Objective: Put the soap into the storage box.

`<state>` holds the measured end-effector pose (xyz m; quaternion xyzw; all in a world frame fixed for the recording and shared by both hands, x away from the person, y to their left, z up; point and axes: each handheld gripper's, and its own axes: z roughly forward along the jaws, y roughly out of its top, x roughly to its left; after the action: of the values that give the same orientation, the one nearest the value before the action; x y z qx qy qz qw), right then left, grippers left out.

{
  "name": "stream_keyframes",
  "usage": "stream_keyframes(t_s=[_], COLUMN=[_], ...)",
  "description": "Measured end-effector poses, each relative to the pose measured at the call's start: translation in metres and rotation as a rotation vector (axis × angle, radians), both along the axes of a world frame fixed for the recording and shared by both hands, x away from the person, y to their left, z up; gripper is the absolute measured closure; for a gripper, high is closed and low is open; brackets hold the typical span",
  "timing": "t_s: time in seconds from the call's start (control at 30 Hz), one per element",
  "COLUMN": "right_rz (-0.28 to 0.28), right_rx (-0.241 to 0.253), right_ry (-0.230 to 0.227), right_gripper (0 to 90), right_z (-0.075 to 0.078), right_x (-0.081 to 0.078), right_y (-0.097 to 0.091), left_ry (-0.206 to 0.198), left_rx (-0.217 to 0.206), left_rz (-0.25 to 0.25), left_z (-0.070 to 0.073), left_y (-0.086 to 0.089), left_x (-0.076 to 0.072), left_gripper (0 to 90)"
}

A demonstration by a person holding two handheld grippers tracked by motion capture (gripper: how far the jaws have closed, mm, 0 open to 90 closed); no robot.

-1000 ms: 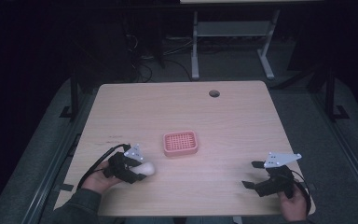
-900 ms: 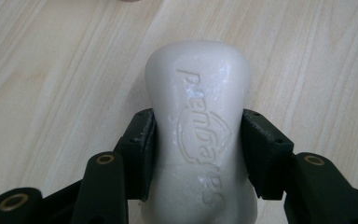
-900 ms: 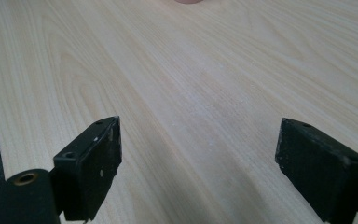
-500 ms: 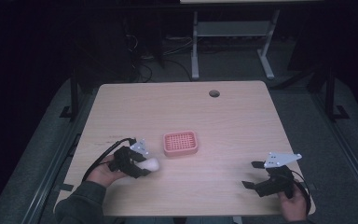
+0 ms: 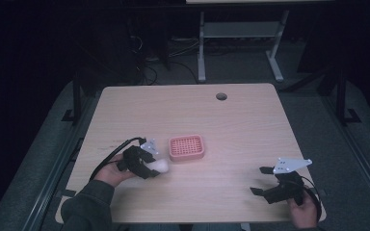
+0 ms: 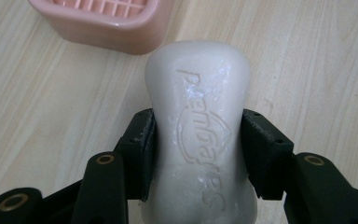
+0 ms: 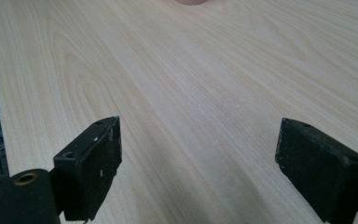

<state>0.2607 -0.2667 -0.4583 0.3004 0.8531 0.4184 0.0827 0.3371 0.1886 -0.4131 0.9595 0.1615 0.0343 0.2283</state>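
Soap bar [image 6: 200, 135] sits pinched between the left tool's [image 5: 144, 163] jaws, lower left of frame, just beside the pink dish [image 5: 186, 147]. Right tool [image 5: 265, 180] rests spread wide at lower right, near the bench [image 5: 250, 125] edge, open wood between them.

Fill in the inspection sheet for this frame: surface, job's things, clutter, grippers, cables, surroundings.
Surface: light wooden table with a round hole near its far edge.
Job's things: white soap bar held by the left hand-held gripper; pink slotted soap dish mid-table, nothing in it.
Clutter: nothing seen.
Grippers: left hand-held gripper shut on the soap bar, close beside the dish; right hand-held gripper open, holding nothing, near the table's front right corner.
Cables: black cable trails from the left gripper; more cables on the floor beyond the table.
Surroundings: dark room, a white metal frame behind the table.
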Motion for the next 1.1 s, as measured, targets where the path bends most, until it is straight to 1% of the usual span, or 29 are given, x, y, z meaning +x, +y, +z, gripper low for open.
stream_keyframes(t_s=[0.2, 0.47, 0.5, 0.67, 0.7, 0.77, 0.87, 1.0, 1.1], right_rz=[0.002, 0.006, 0.005, 0.003, 0.001, 0.001, 0.004, 0.006, 0.003], right_rx=[0.004, 0.005, 0.007, 0.010, 0.011, 0.013, 0.011, 0.013, 0.014], right_ry=[0.000, -0.001, -0.002, -0.001, 0.000, 0.001, -0.001, -0.005, -0.003], right_gripper=[14.2, 14.2, 14.2, 14.2, 14.1, 14.1, 14.1, 14.1, 14.2], right_z=[0.000, 0.000, 0.000, 0.000, 0.000, 0.000, 0.000, 0.000, 0.001], right_x=[0.000, 0.000, 0.000, 0.000, -0.001, 0.000, 0.000, 0.000, 0.000], right_y=[0.000, 0.000, 0.000, -0.001, -0.002, -0.002, -0.001, -0.001, -0.002], left_ry=[0.004, -0.001, 0.002, 0.001, -0.006, 0.003, 0.000, -0.004, -0.002], left_rx=[-0.005, 0.000, -0.005, 0.003, 0.004, -0.002, 0.007, 0.010, 0.004], left_rz=[-0.003, -0.017, -0.014, -0.018, -0.022, -0.016, -0.021, -0.027, -0.028], left_z=[0.003, 0.007, 0.007, 0.010, 0.010, 0.011, 0.012, 0.015, 0.017], left_y=[-0.004, -0.013, -0.014, -0.018, -0.019, -0.020, -0.022, -0.026, -0.028], left_x=[0.004, 0.012, 0.013, 0.018, 0.019, 0.021, 0.025, 0.028, 0.031], left_gripper=[49.0, 49.1, 49.1, 49.1, 49.0, 49.1, 49.1, 49.1, 49.1])
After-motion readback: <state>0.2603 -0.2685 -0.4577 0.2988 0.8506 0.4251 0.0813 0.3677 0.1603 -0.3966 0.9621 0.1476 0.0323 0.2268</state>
